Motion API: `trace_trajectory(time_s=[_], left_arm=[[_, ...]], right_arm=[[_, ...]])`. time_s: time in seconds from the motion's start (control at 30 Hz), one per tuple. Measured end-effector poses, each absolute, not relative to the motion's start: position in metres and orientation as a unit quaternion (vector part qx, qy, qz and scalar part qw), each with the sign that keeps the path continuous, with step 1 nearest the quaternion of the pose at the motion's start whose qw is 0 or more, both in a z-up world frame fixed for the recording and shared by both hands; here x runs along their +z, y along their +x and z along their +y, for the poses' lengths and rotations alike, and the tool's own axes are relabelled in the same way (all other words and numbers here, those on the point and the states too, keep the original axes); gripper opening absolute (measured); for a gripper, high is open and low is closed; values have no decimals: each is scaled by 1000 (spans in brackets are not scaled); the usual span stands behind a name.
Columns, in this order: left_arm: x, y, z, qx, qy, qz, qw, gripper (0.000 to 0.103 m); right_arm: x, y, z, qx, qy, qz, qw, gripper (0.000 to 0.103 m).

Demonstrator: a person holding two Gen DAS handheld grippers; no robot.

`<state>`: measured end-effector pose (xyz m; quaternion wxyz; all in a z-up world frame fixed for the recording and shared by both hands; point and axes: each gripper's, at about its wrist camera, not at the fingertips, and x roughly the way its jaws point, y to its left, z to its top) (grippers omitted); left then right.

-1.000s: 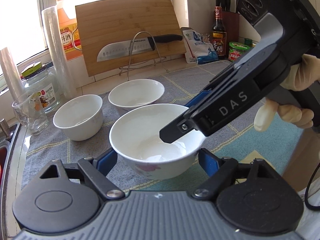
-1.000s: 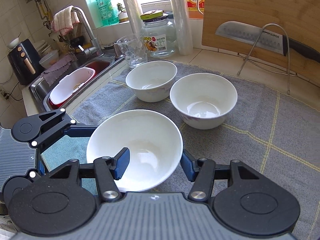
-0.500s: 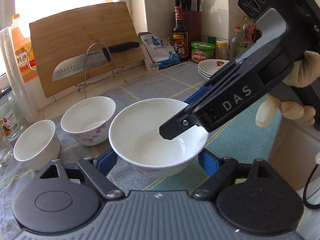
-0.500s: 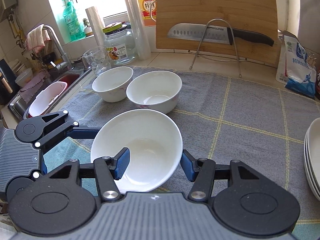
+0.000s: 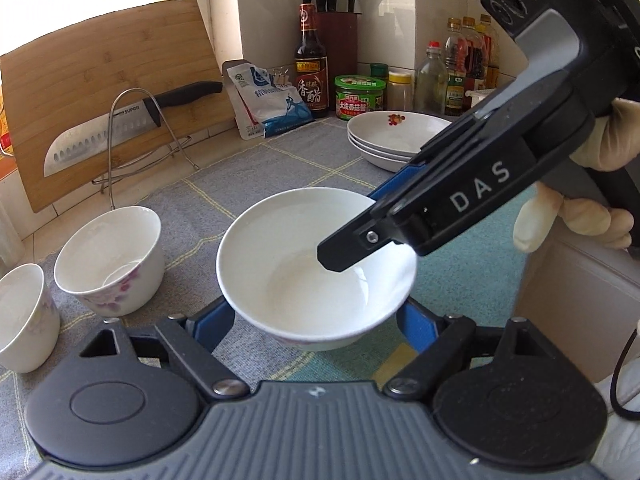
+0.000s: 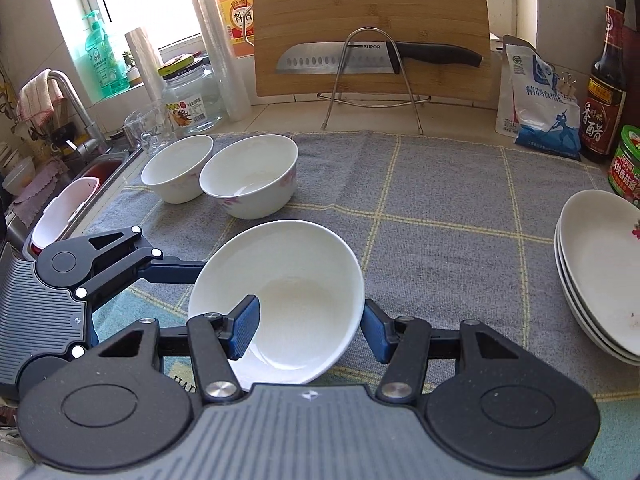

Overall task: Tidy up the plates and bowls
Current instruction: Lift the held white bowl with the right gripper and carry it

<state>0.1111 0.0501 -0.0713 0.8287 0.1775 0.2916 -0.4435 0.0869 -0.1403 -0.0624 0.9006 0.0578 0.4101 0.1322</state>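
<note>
The right claw (image 6: 306, 330) pinches the near rim of the white bowl (image 6: 280, 292), one finger inside, one outside, the bowl tilted and raised off the desk (image 6: 440, 208). The left claw (image 5: 316, 320) gapes wide around the same bowl from below, its fingers not seen touching it. Ahead and left of the right claw stand two bowls (image 6: 212, 176), touching; the stacked plates (image 6: 600, 272) lie to its right. Grey checked cloth between, bare
</note>
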Motion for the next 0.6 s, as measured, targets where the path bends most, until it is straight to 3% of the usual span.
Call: trace_trajectory(time_s=[0.6], left_arm=[[-81, 119, 40, -447, 166, 320, 819, 87]], right_arm=[[-72, 92, -147, 126, 58, 427, 894, 61]])
